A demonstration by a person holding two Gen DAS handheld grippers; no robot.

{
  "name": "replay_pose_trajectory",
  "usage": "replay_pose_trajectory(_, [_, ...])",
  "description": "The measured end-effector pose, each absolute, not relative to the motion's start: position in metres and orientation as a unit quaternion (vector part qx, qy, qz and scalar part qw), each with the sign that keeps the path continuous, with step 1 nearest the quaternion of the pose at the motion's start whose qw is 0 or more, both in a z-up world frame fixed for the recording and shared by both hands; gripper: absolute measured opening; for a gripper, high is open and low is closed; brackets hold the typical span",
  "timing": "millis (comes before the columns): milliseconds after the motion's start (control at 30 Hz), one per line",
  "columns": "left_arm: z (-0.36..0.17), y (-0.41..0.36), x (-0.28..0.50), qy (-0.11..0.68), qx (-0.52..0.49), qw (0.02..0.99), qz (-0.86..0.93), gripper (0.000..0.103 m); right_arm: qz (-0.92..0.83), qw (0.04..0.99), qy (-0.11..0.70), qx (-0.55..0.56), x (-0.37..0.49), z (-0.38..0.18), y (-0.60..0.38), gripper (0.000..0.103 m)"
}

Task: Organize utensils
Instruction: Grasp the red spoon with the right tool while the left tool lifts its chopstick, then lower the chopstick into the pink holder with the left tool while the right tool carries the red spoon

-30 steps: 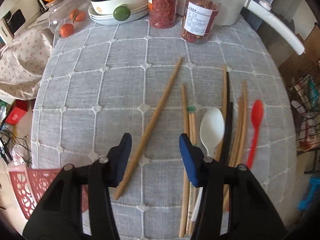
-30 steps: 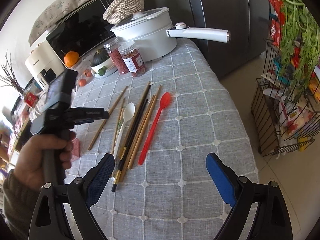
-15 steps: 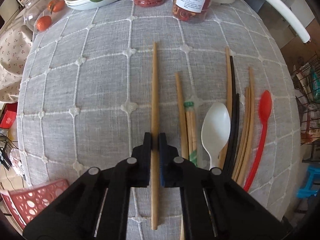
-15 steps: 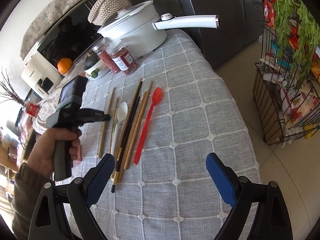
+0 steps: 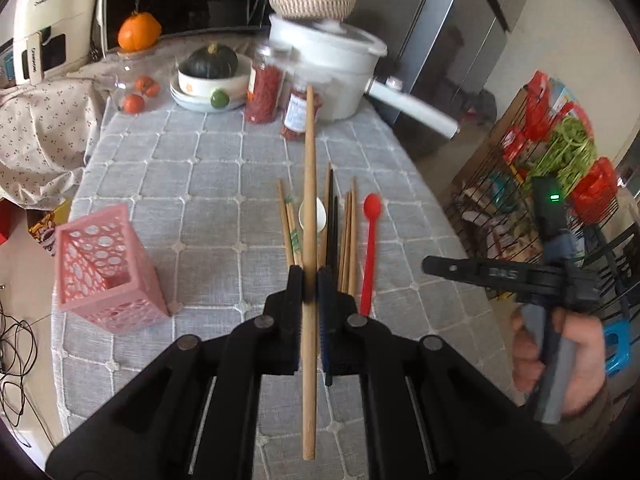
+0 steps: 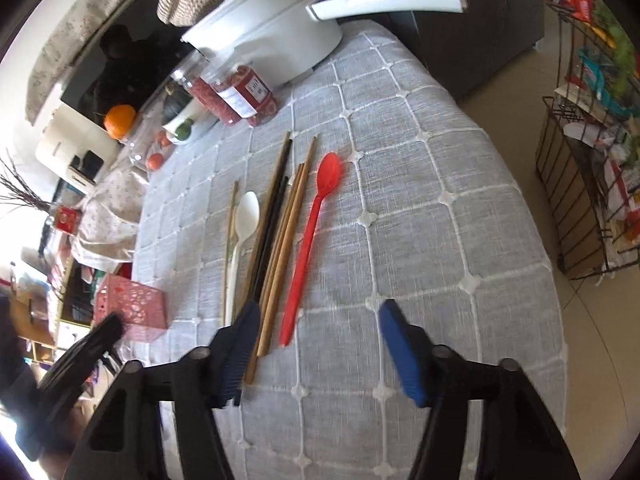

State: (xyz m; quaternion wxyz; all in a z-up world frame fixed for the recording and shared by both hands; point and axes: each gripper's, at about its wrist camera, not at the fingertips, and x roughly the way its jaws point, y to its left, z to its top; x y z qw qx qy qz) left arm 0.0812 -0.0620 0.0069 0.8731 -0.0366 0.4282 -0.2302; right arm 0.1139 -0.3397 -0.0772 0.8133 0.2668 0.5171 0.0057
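The left gripper (image 5: 310, 280) is clamped on a long wooden chopstick (image 5: 308, 184), lifted above the row of utensils lying right of the pink perforated holder (image 5: 105, 268). Step in hand: carrying it to that holder; next it likely needs tipping upright over the opening. The right gripper (image 6: 320, 344) is closing, its jaws straddling the red spoon (image 6: 310, 236) handle, pads not pressing

White pot (image 5: 336, 76), two jars (image 5: 264, 92), orange (image 5: 138, 32), squash in bowl (image 5: 212, 64), perhaps tomatoes (image 5: 134, 103) on grey cloth (image 5: 200, 184)
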Motion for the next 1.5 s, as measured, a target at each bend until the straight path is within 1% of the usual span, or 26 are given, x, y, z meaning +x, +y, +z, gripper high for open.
replay_pose_trajectory(33, [0.01,-0.056,0.087,0.412,-0.041,0.88,-0.231,0.008,0.01,0.807,0.526,0.268,0.123,-0.082,-0.338,0.046])
replay_pose_trajectory(100, [0.015,-0.042,0.095,0.383,-0.056,0.893,-0.23,0.008,0.029,0.79,0.547,0.276,0.14,-0.095,-0.337,0.042])
replay_pose_trajectory(167, [0.017,-0.029,0.102,0.367,-0.069,0.899,-0.229,0.008,0.044,0.778,0.559,0.284,0.157,-0.104,-0.336,0.042])
replay_pose_trajectory(300, [0.015,-0.006,0.112,0.355,-0.092,0.903,-0.225,0.008,0.02,0.772,0.572,0.278,0.183,-0.117,-0.338,0.042])
replay_pose_trajectory(467, [0.015,0.012,0.105,0.325,-0.106,0.912,-0.227,0.008,0.003,0.763,0.579,0.286,0.216,-0.126,-0.339,0.042])
replay_pose_trajectory(500, [0.015,0.015,0.104,0.319,-0.108,0.914,-0.227,0.008,-0.003,0.763,0.582,0.28,0.222,-0.129,-0.338,0.04])
replay_pose_trajectory(567, [0.015,0.02,0.106,0.312,-0.11,0.915,-0.23,0.008,-0.018,0.773,0.58,0.257,0.232,-0.128,-0.331,0.035])
replay_pose_trajectory(600, [0.015,0.023,0.107,0.31,-0.109,0.917,-0.227,0.008,-0.026,0.775,0.581,0.245,0.235,-0.127,-0.327,0.017])
replay_pose_trajectory(633, [0.014,0.026,0.108,0.309,-0.111,0.917,-0.226,0.008,-0.028,0.774,0.586,0.238,0.239,-0.129,-0.325,0.008])
replay_pose_trajectory(733, [0.012,0.036,0.113,0.312,-0.126,0.914,-0.224,0.008,-0.039,0.778,0.589,0.214,0.239,-0.125,-0.312,0.008])
replay_pose_trajectory(867, [0.015,0.048,0.113,0.304,-0.143,0.915,-0.222,0.008,-0.044,0.809,0.556,0.185,0.234,-0.098,-0.301,0.007])
replay_pose_trajectory(1033, [0.018,0.059,0.112,0.292,-0.161,0.918,-0.214,0.008,-0.004,0.839,0.51,0.19,0.221,-0.067,-0.289,0.008])
replay_pose_trajectory(1167, [0.022,0.067,0.117,0.276,-0.169,0.923,-0.207,0.008,0.06,0.877,0.432,0.2,0.204,-0.027,-0.267,0.008])
replay_pose_trajectory(1300, [0.033,0.078,0.132,0.23,-0.174,0.938,-0.191,0.008,0.125,0.909,0.333,0.218,0.18,0.008,-0.246,0.008])
replay_pose_trajectory(1400, [0.031,0.079,0.143,0.2,-0.165,0.952,-0.164,0.008,0.148,0.923,0.288,0.207,0.171,0.024,-0.223,0.008])
replay_pose_trajectory(1500, [0.017,0.076,0.151,0.186,-0.14,0.963,-0.134,0.008,0.164,0.927,0.264,0.211,0.163,0.032,-0.211,0.008])
